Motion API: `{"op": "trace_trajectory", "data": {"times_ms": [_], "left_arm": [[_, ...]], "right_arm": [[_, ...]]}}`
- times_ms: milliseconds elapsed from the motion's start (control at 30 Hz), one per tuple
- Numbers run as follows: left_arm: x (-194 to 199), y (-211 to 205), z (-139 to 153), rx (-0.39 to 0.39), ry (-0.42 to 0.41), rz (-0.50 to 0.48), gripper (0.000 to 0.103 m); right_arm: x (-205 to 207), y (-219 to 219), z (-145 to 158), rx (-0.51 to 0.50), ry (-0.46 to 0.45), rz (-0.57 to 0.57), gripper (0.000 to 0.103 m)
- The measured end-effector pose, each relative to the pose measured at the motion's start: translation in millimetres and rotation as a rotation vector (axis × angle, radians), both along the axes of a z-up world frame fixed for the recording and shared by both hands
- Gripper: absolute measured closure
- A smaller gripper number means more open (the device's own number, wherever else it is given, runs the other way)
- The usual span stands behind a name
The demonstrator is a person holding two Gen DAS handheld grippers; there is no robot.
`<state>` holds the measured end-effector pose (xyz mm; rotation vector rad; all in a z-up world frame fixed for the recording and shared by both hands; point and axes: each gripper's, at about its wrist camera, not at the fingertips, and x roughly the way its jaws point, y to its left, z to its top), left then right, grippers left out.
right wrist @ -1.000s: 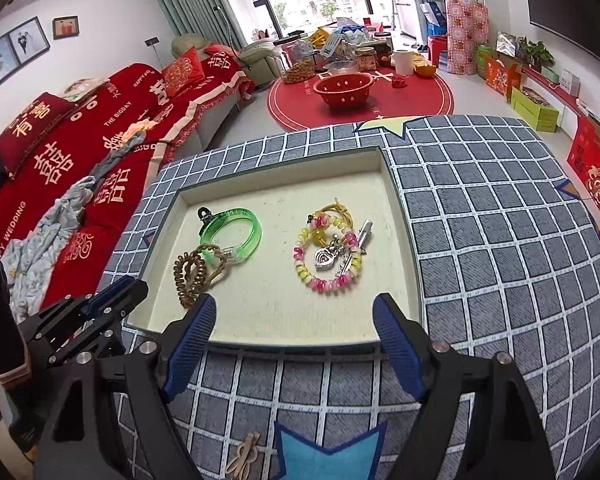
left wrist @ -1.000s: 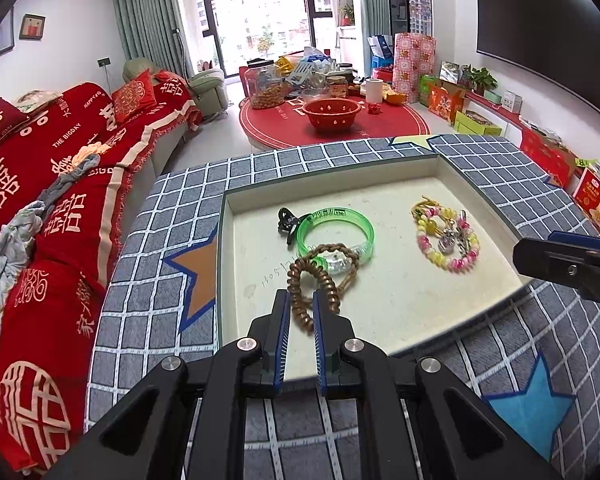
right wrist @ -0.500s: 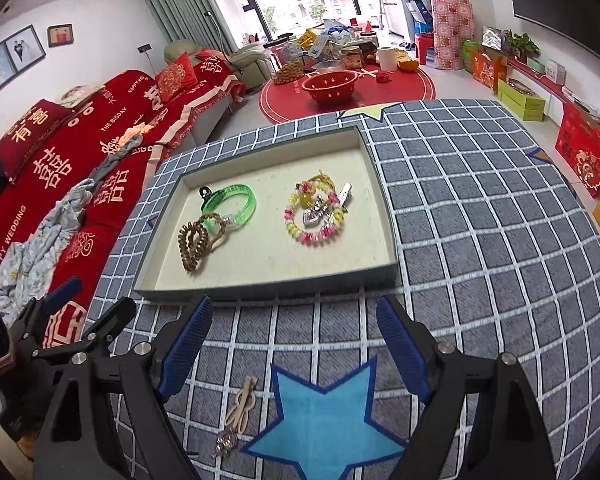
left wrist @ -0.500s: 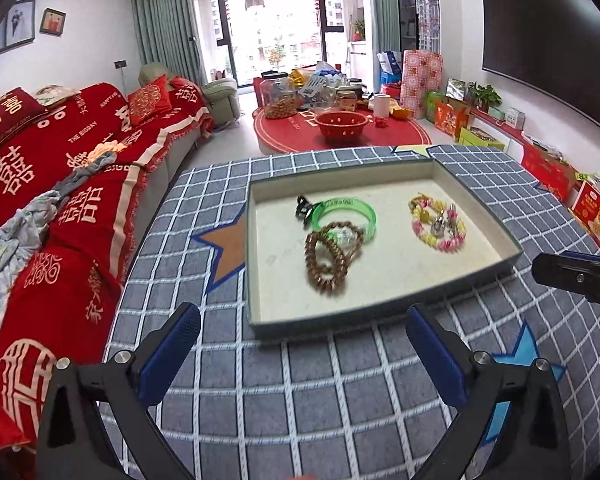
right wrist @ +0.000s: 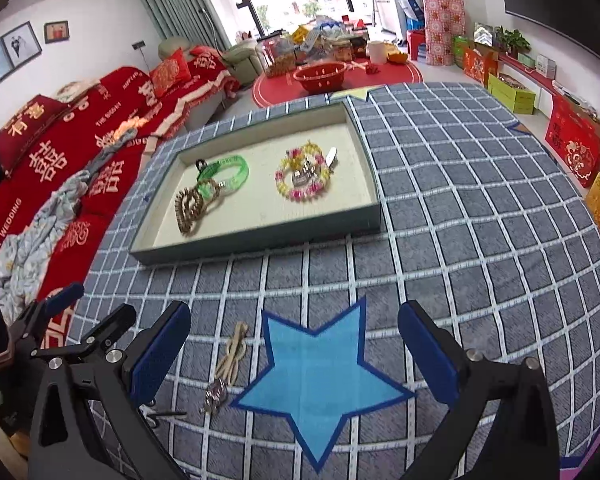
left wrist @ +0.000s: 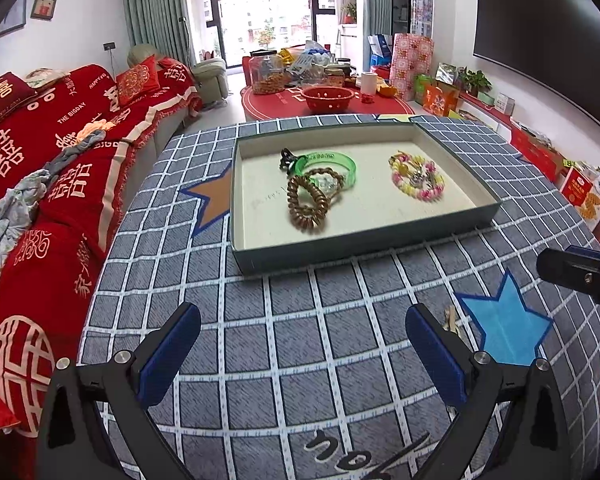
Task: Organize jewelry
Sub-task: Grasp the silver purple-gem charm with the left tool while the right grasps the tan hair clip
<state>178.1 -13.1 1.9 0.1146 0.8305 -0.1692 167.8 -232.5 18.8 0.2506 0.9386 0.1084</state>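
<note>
A shallow grey tray [left wrist: 364, 244] [right wrist: 256, 240] sits on the checked tablecloth. It holds a brown coil bracelet [left wrist: 307, 203] [right wrist: 189, 207], a green bangle [left wrist: 332, 163] [right wrist: 230, 172] with a black clip, and a pink and yellow bead bracelet [left wrist: 417, 179] [right wrist: 302, 179]. A tan cord with a metal charm [right wrist: 229, 364] and a small dark clip [right wrist: 158, 416] lie on the cloth in front of the tray. My left gripper [left wrist: 304, 354] is open and empty, well short of the tray. My right gripper [right wrist: 294, 356] is open and empty over the blue star [right wrist: 320, 376].
A red sofa [left wrist: 40, 184] runs along the left of the table. A red round table [left wrist: 324, 100] with a red bowl and jars stands beyond. Boxes line the right wall [right wrist: 572, 140]. The table edge curves away at left and right.
My left gripper has let go of the brown coil bracelet in the tray, opened wide and pulled back. My right gripper has also pulled back from the tray, staying open.
</note>
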Motion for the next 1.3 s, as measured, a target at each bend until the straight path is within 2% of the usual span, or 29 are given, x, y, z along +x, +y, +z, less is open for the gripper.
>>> {"op": "trace_trajectory", "data": {"times_ms": [300,667,767,833,900,933,1067,1200,1300], "left_arm": [[-26,5,-15,-0.022,0.06,-0.015,0.0],[-53,18,-34,-0.027,0.107,0.017,0.0],[-59,18,-36,-0.03,0.114,0.013,0.0],[-61,18,-37,-0.034,0.117,0.011,0.0],[-62,17,-37,-0.035,0.119,0.003,0.0],[-63,14,-37,-0.034,0.119,-0.006,0.0],[-64,4,-37,-0.029,0.119,-0.043,0.0],[-64,-10,-39,-0.03,0.125,-0.081,0.0],[-63,-17,-40,-0.031,0.129,-0.1,0.0]], "right_arm": [[-13,0,-23,0.027,0.089,0.008,0.0],[-8,36,-44,-0.019,0.142,0.039,0.001],[-4,46,-48,-0.055,0.14,0.047,0.011],[0,51,-51,-0.068,0.141,0.061,0.026],[3,57,-53,-0.099,0.135,0.063,0.033],[4,60,-53,-0.113,0.127,0.071,0.04],[7,69,-53,-0.153,0.118,0.102,0.052],[7,72,-53,-0.192,0.107,0.123,0.07],[8,71,-53,-0.194,0.103,0.133,0.089]]}}
